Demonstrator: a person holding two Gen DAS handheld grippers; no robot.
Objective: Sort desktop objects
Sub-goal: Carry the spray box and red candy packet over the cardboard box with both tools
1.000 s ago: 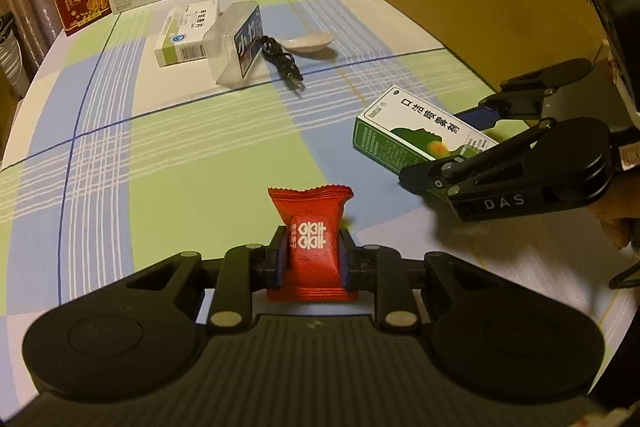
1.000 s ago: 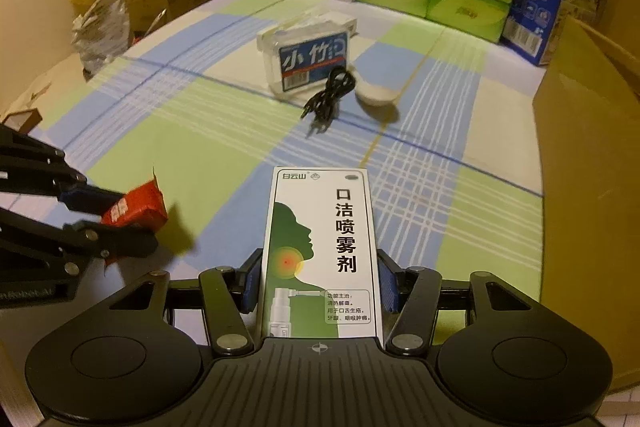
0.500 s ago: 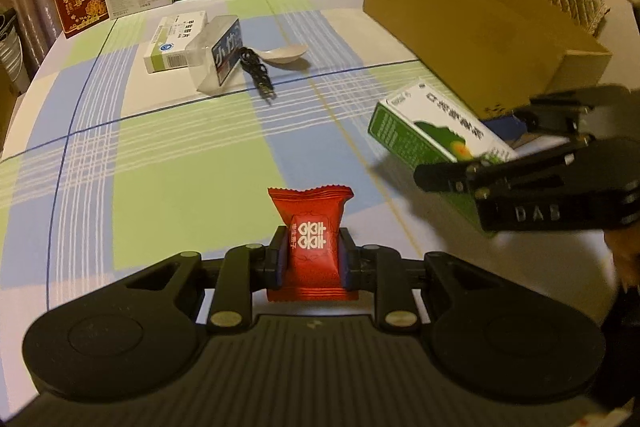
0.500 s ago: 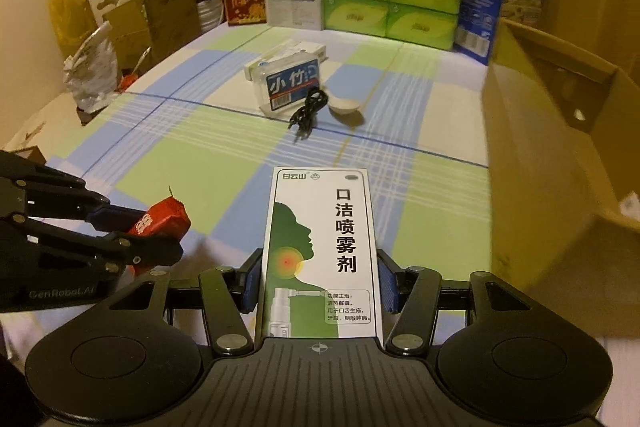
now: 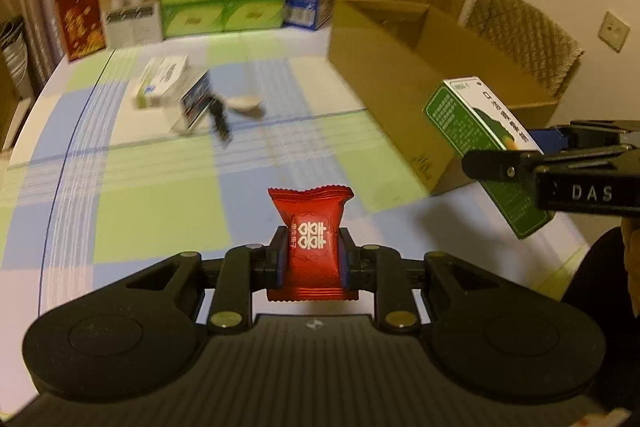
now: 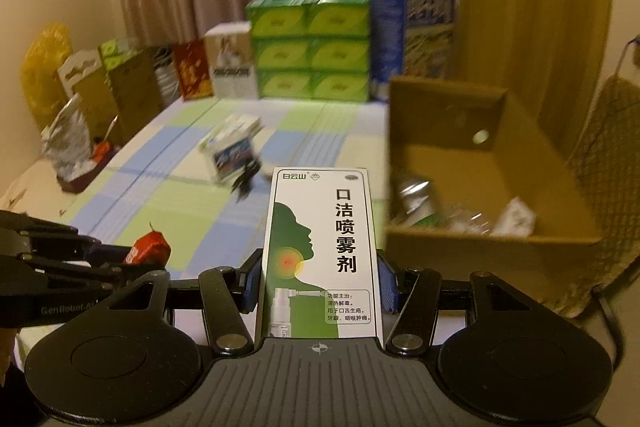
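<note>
Left hand-held gripper (image 5: 313, 261) pinches the red candy (image 5: 310, 243) above the tabletop (image 5: 160, 195); right hand-held gripper (image 6: 319, 287) clamps the spray box (image 6: 322, 251) beside the carton (image 6: 480, 163). Risk: release short, and either lands outside the near wall.

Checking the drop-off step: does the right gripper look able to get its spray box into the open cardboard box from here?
Probably yes. The right gripper holds the spray box above the table, and the cardboard box beside it is open-topped with nothing between them.
</note>
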